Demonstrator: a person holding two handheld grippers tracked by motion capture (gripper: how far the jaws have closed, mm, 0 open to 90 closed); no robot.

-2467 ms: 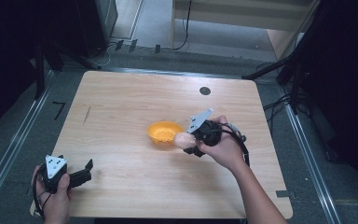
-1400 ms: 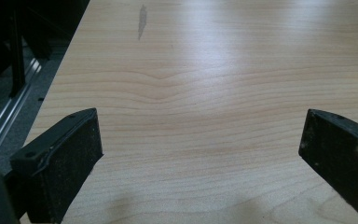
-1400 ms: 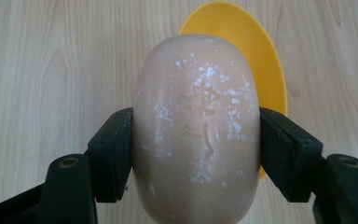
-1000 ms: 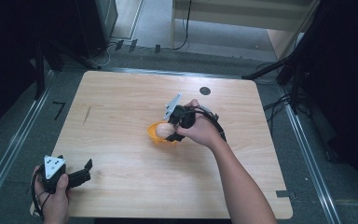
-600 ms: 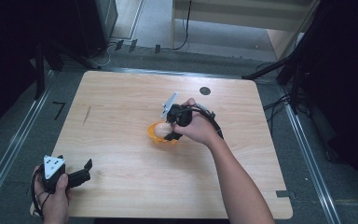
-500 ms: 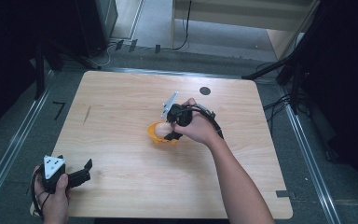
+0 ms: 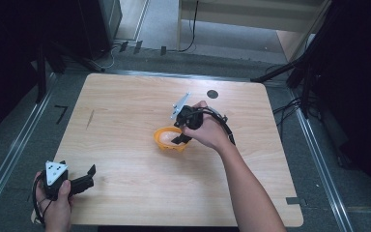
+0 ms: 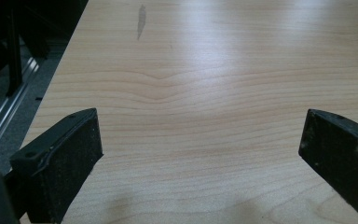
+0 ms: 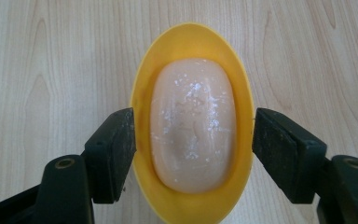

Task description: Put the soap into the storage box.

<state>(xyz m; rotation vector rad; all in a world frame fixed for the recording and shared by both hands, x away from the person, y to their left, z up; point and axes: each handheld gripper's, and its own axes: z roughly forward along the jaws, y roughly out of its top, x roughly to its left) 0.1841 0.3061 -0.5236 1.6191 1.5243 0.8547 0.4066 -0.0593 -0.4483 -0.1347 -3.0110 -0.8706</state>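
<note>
legible text: none | labels, brands, numbers: none readable on table (image 7: 125, 121), soap (image 9: 193, 123), yellow dish (image 9: 142, 84) | gripper bodies: no readable markings

Tabletop (image 7: 125, 125): bare wood along the far edge, the left half and the near right corner; free passage there. Obstacles: yellow dish (image 7: 166, 140) with soap (image 9: 193, 123) at centre, right gripper (image 7: 179, 140) over it; left gripper (image 7: 91, 171) at near left corner.
</note>
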